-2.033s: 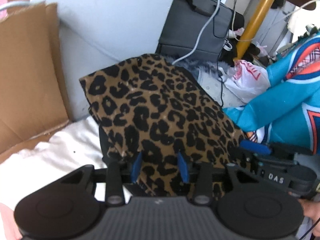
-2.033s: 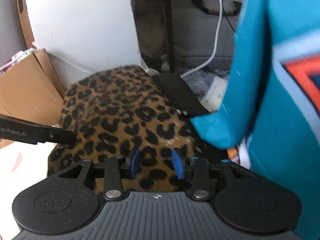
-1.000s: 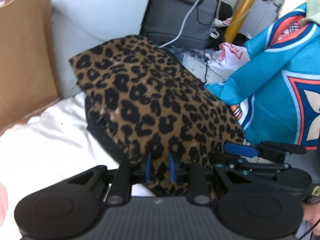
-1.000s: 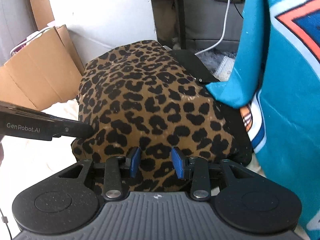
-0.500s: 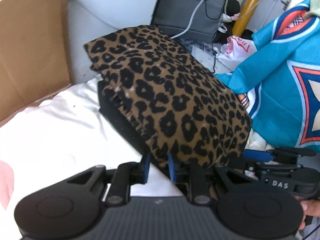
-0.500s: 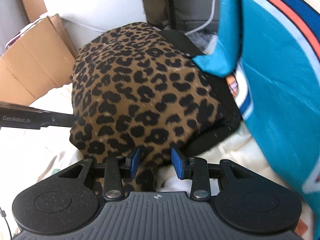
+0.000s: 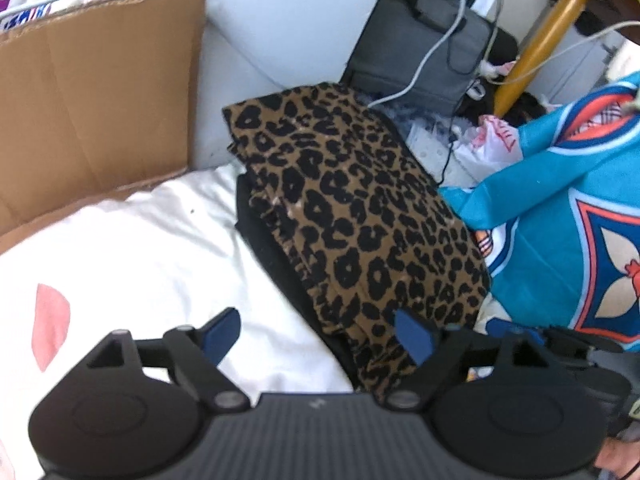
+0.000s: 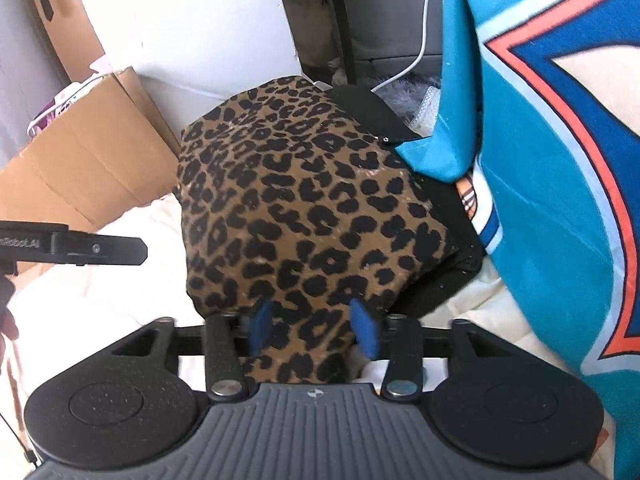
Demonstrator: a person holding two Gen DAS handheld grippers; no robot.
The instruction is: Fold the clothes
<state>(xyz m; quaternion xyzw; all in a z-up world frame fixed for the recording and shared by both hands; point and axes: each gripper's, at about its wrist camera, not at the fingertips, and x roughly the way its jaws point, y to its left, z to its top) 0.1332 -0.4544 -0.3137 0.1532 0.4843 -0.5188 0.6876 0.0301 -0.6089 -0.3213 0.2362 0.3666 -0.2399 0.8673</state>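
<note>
Only "nRobot.AI" reads — on the left gripper (image 8: 72, 249).

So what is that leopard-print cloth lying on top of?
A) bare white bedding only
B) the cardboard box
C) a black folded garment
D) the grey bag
C: a black folded garment shows as a dark edge under the leopard-print cloth in both wrist views.

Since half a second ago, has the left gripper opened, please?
Yes. The left gripper released the leopard-print garment; its jaws now stand wide apart over the white bedding.
</note>
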